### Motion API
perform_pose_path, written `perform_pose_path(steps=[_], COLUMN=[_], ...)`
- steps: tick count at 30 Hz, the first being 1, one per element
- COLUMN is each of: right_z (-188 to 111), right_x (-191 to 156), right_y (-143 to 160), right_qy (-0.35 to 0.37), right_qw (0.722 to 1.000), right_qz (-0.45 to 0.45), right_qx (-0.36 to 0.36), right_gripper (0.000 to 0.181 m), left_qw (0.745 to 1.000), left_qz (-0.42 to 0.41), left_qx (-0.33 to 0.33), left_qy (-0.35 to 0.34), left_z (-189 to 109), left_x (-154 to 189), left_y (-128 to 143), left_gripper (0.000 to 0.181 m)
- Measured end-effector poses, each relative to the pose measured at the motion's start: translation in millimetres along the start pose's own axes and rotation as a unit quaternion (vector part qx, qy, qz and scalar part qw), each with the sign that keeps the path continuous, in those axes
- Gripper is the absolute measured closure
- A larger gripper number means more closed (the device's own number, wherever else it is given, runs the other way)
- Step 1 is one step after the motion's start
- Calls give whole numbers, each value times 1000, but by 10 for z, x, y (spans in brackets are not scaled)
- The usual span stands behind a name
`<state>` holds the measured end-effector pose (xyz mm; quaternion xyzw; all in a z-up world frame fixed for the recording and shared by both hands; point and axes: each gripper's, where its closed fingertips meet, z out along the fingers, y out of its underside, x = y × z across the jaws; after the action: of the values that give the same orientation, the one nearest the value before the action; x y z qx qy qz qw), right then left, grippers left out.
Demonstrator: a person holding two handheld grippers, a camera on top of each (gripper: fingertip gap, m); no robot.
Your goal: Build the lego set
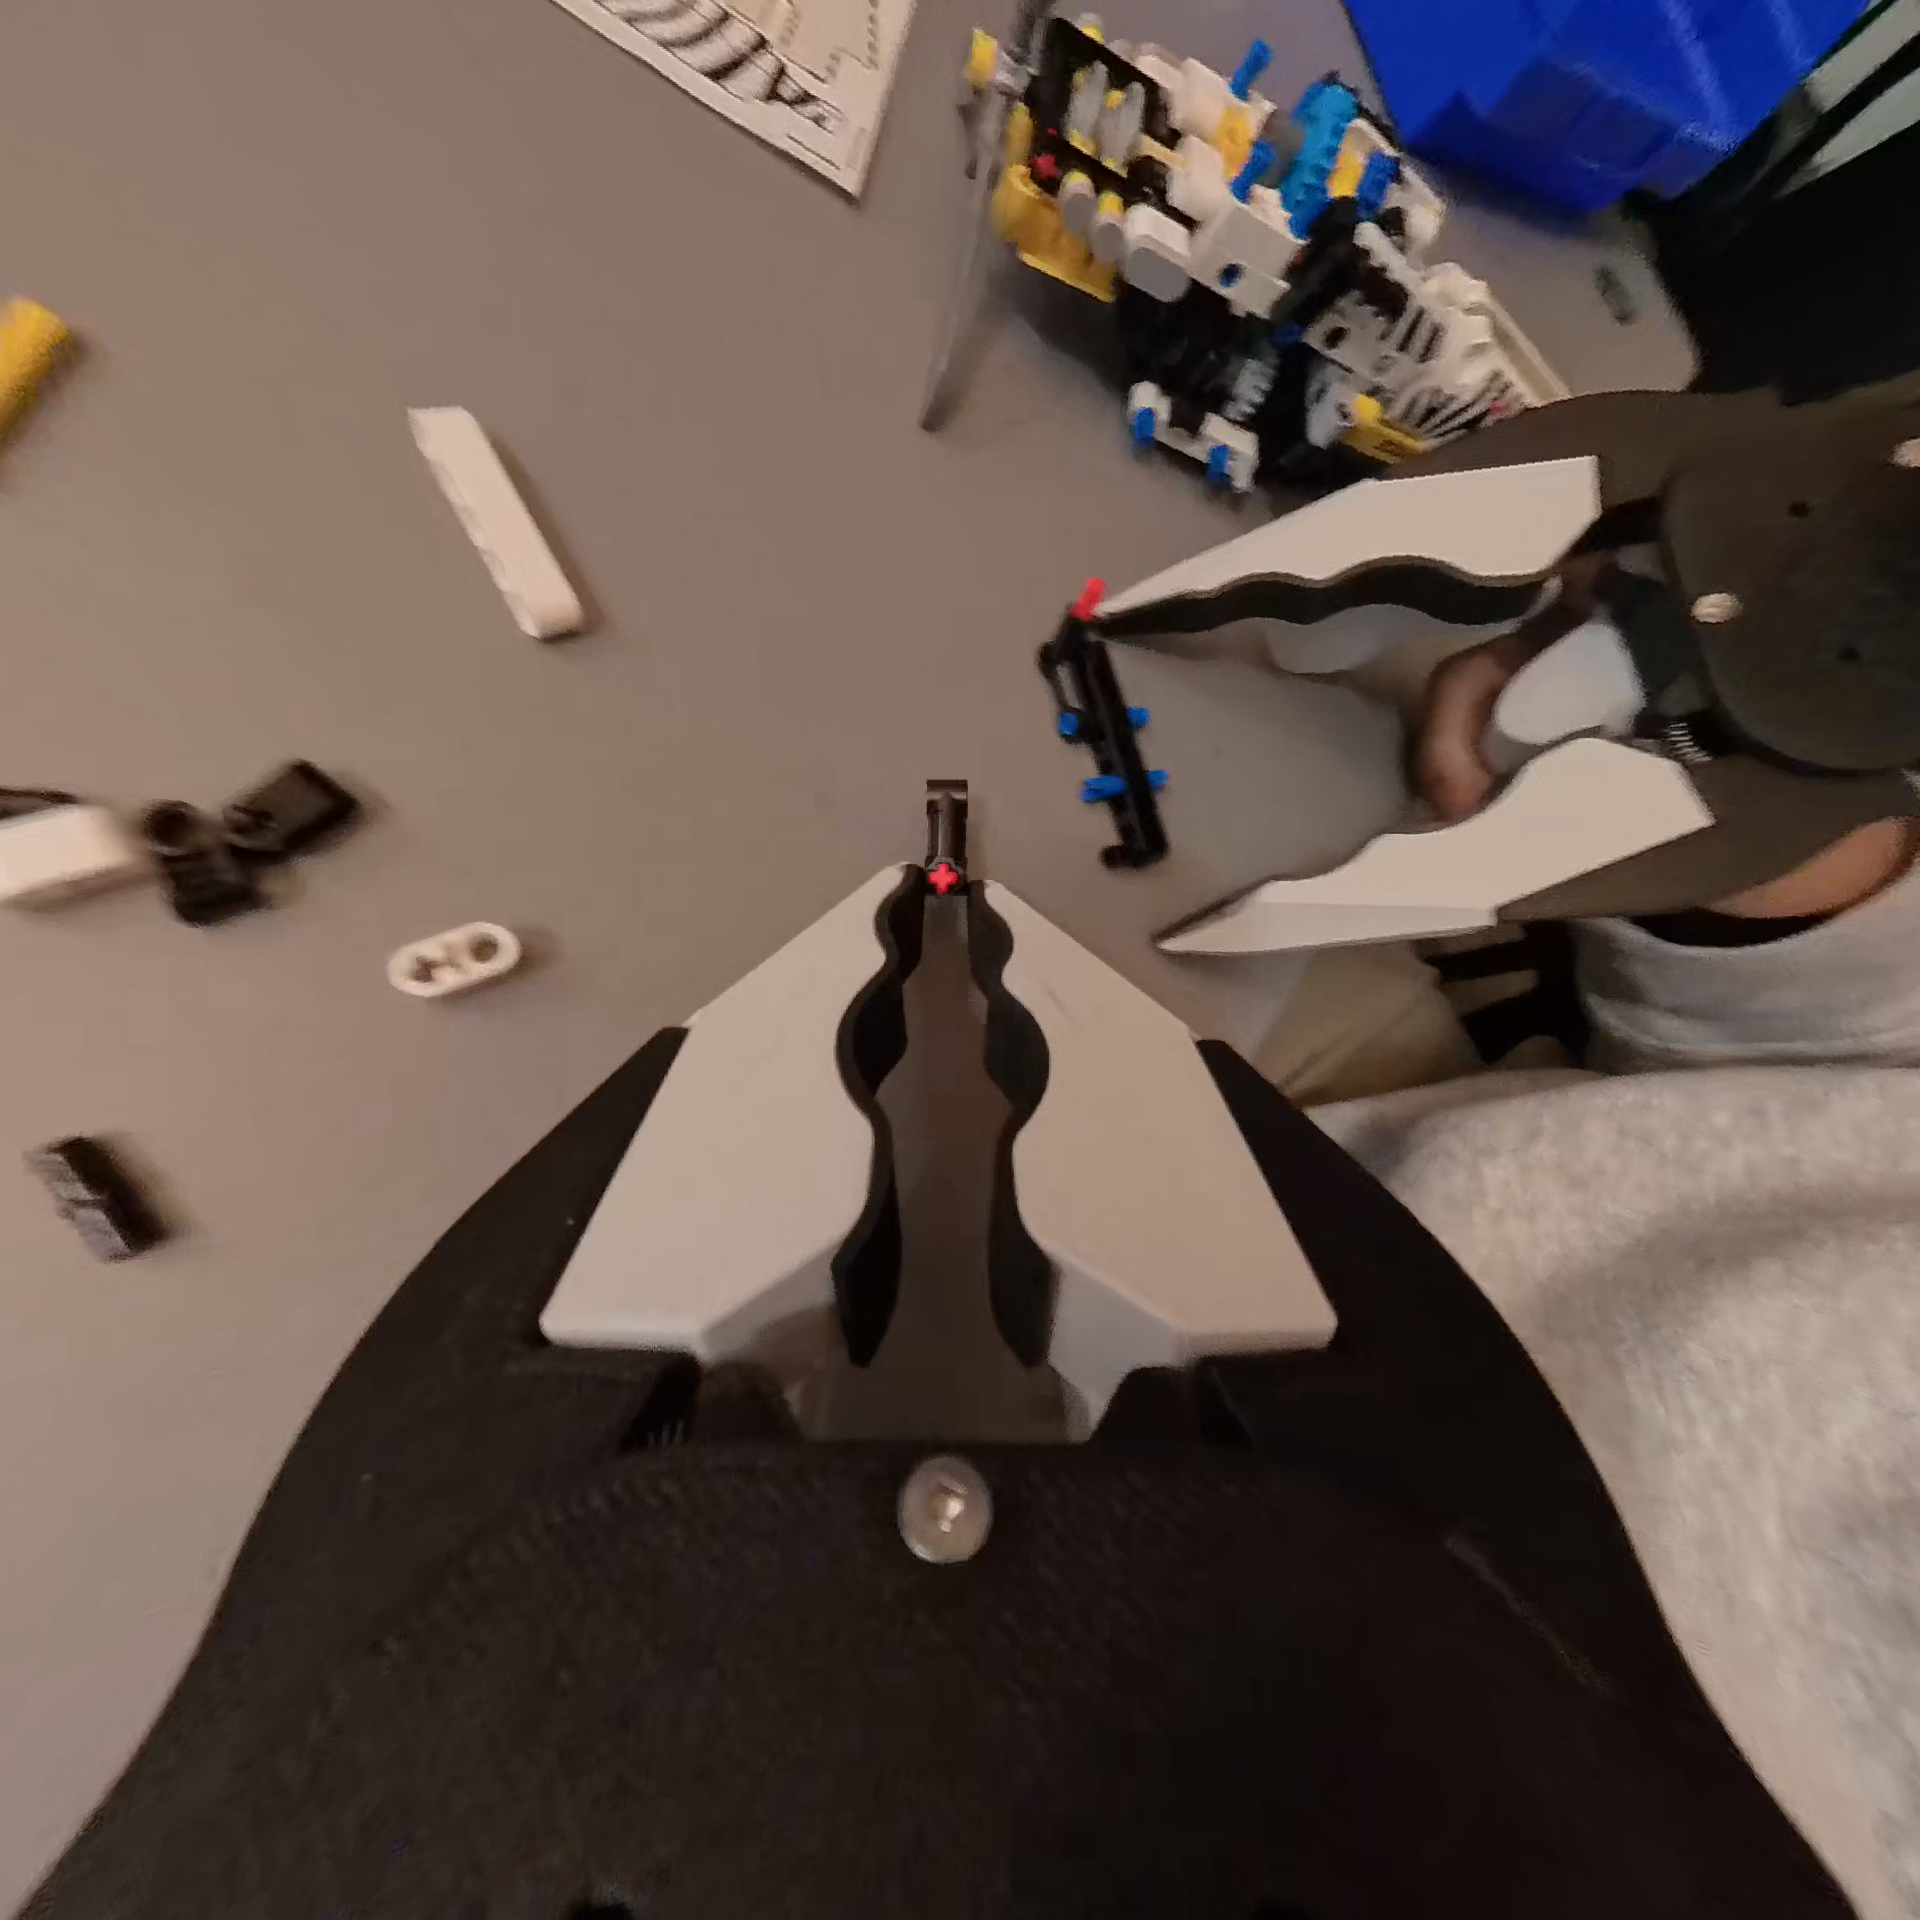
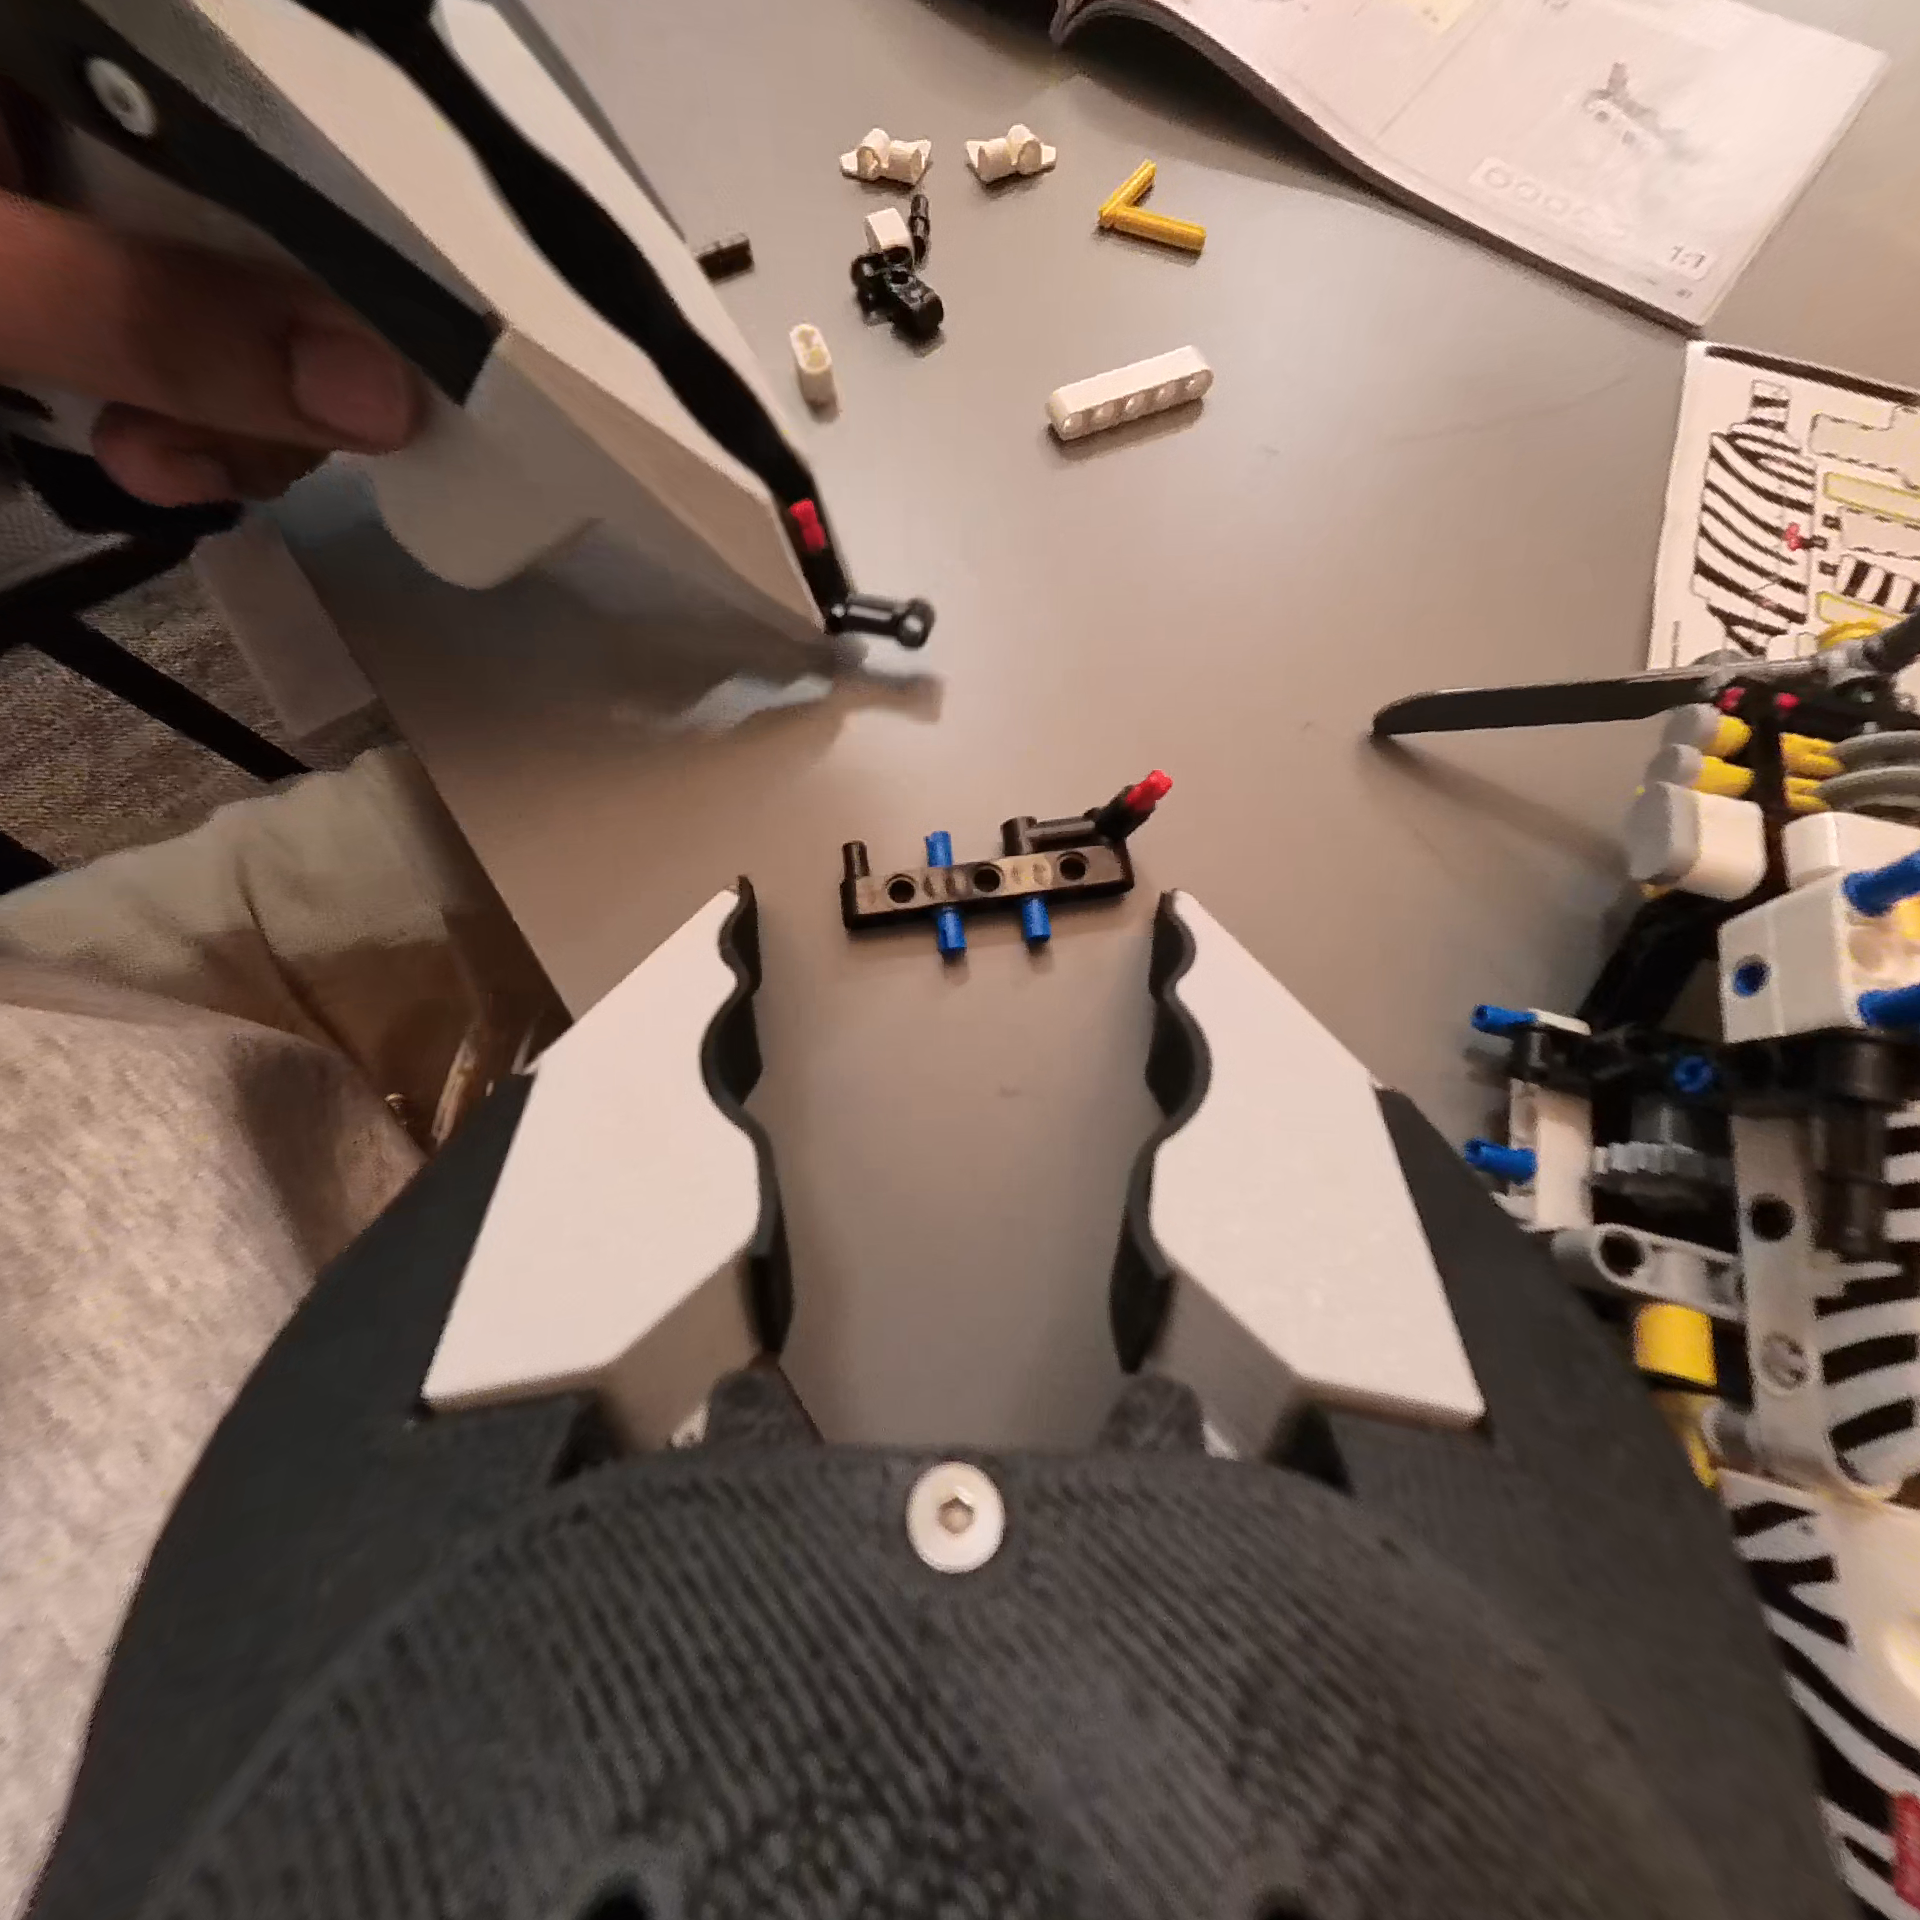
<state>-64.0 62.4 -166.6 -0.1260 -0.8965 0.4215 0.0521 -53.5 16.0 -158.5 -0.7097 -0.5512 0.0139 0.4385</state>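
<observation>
Small black stick piece (image 1: 943, 826) with a red cross end, pinched tight at the tips of the left claw (image 1: 943, 883), held just over the grey table (image 1: 675, 520). Same piece (image 2: 878, 618) seen in the right wrist view, poking out of the left claw (image 2: 821, 582) at the far left.

Black bar with blue pins (image 2: 982, 883) and a red tip, lying flat on the table (image 2: 1299, 623), just past the tips of the right claw (image 2: 956, 904). Right claw spread wide, holding nothing. In the left wrist view, the same bar (image 1: 1112, 748) lying between the tips of the right claw (image 1: 1132, 769), off to the right.

Big half-built model (image 2: 1766, 1039) in white, black, yellow and blue, standing at the right. Long white bar (image 2: 1130, 393) farther out, with a yellow bent piece (image 2: 1148, 213), a black lump of pieces (image 2: 896, 286) and small white bits (image 2: 886, 156) beyond it. Open booklet (image 2: 1507, 125) at the far right. Blue bin (image 1: 1590, 83) in the far corner behind the model (image 1: 1226, 239).
</observation>
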Motion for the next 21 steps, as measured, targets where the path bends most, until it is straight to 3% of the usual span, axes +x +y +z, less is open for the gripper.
perform_pose_path(steps=[5, 9, 21], right_z=[-1, -4, -8], right_x=[-16, -22, -24], right_y=[7, 9, 10], right_qy=[0, 0, 5], right_qw=[1000, 1000, 1000], right_qz=[-9, -11, -8], right_qx=[1, 2, 11], right_gripper=[110, 111, 113], left_qw=[998, 999, 999], left_qz=[-55, -32, 4], left_qx=[11, 10, 19], left_qy=[42, 2, -26], left_z=[37, 72, 198], left_x=[228, 211, 333], left_y=[92, 113, 84], left_gripper=[174, 176, 176])
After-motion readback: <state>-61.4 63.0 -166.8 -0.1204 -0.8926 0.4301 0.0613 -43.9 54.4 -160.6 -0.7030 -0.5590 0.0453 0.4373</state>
